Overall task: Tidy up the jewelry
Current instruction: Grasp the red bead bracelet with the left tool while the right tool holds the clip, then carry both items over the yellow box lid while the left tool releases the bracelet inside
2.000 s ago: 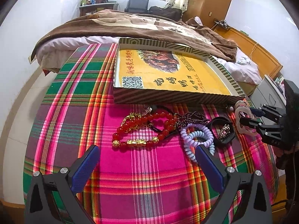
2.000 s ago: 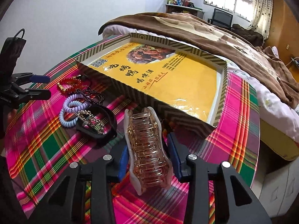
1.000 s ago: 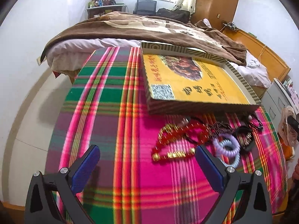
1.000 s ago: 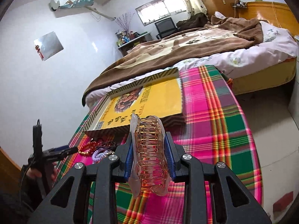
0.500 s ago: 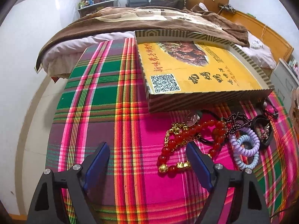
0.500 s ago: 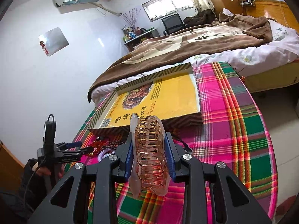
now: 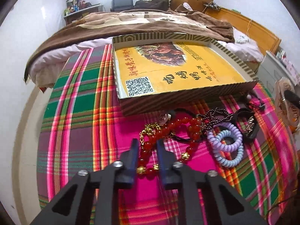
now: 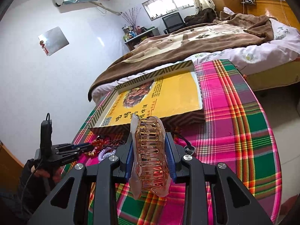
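jewelry: our right gripper (image 8: pixel 150 155) pinches a hair claw (image 8: pixel 150 157); left gripper (image 7: pixel 147 150) nips red beads (image 7: pixel 168 131); box (image 7: pixel 187 97) ahead holds nothing; all remains unsorted.

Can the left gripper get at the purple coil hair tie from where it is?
Probably not right away. The left gripper has its jaws closed around the red bead bracelet; the purple hair tie lies uncovered to its right, so release first.
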{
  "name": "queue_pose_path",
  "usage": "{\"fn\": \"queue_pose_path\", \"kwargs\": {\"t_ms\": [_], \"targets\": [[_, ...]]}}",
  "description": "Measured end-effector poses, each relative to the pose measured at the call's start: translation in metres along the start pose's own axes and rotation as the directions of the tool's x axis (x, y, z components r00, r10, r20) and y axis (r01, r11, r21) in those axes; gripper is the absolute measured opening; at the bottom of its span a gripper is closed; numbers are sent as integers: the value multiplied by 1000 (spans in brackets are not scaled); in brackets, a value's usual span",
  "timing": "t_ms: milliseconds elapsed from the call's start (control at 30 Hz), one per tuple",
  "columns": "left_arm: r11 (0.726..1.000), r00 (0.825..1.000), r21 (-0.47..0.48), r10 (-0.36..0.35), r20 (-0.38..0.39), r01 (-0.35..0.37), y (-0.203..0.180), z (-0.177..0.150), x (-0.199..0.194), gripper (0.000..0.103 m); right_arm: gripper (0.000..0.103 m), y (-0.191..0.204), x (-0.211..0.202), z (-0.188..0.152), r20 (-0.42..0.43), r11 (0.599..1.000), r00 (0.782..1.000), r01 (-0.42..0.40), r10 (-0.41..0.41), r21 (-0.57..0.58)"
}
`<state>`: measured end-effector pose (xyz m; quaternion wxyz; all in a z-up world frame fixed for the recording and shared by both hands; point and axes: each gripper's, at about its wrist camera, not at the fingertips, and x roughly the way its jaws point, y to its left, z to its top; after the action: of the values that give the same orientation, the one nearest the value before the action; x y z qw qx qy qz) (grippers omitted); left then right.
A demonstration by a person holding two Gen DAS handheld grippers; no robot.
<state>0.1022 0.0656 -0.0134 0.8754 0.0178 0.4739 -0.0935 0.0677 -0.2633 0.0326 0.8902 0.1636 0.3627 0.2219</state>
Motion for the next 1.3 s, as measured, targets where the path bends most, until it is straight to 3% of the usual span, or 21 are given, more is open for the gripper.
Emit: {"fn": "queue_pose_path", "kwargs": {"t_ms": [67, 467, 767, 1000, 1300], "targets": [[999, 999, -20, -36, -1, 36, 2, -3, -3, 10, 32, 0, 0, 0, -1, 1000, 1000, 0, 0, 1], [999, 999, -17, -35, 5, 35, -9, -16, -17, 9, 32, -2, -3, 1, 10, 1000, 1000, 7, -8, 12], [994, 992, -51, -88, 95, 93, -8, -5, -44, 9, 32, -3, -3, 2, 18, 1000, 1000, 0, -1, 16], [991, 977, -15, -129, 172, 134, -22, 15, -67, 9, 32, -2, -10, 6, 44, 1000, 999, 12, -12, 13], [990, 960, 42, -138, 243, 132, -37, 38, -96, 9, 32, 7, -22, 22, 94, 999, 995, 26, -24, -20]]}}
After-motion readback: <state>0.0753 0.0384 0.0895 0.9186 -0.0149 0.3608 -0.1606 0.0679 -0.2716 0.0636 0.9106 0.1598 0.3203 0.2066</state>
